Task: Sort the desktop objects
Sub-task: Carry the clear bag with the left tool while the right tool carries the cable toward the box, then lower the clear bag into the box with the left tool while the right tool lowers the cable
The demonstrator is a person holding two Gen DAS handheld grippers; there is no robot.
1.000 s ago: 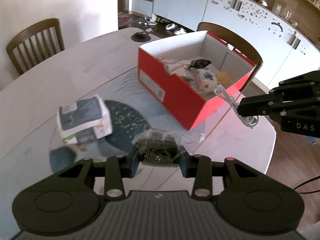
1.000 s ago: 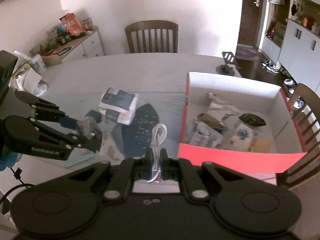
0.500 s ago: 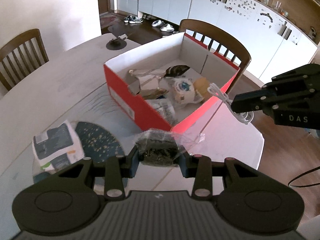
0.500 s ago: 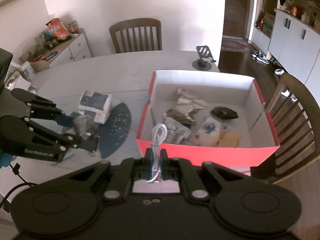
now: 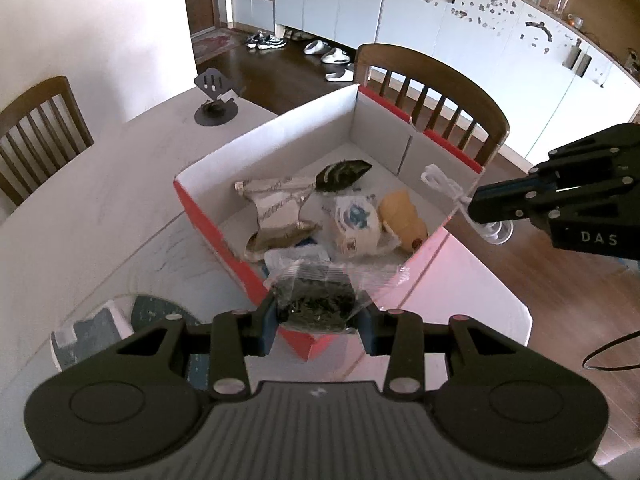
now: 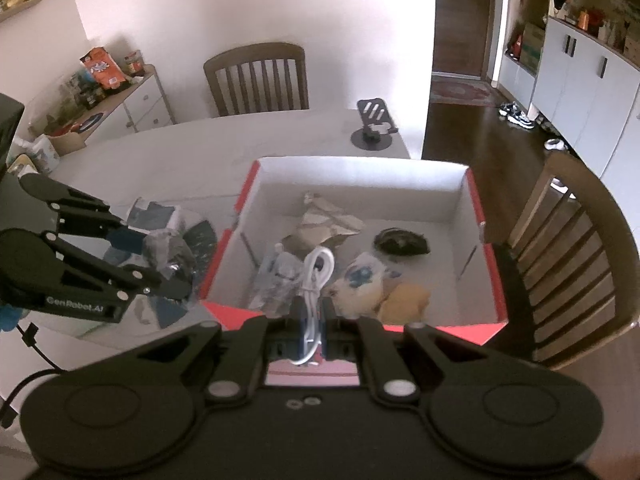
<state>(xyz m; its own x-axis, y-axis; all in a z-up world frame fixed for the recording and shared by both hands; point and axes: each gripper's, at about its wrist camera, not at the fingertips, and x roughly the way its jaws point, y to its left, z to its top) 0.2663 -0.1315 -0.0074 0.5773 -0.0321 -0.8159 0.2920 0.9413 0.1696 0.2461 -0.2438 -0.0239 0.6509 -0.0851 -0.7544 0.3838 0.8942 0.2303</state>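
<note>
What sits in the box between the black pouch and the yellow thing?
A white packet with a blue print lies between the black pouch and the yellow item, clearest in the left wrist view.

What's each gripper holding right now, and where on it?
Left gripper pinches a clear bag of dark bits across its lower body; right gripper clamps a coiled white cable near its lower end.

My black left gripper (image 5: 316, 322) holds a clear bag (image 5: 320, 294) of dark green bits; my black right gripper (image 6: 314, 314) holds a white cable (image 6: 316, 272). The box (image 5: 208, 220) is red outside, white inside. In it lie a yellow lump (image 5: 402, 216) and a white packet (image 5: 356, 222) with a blue mark
</note>
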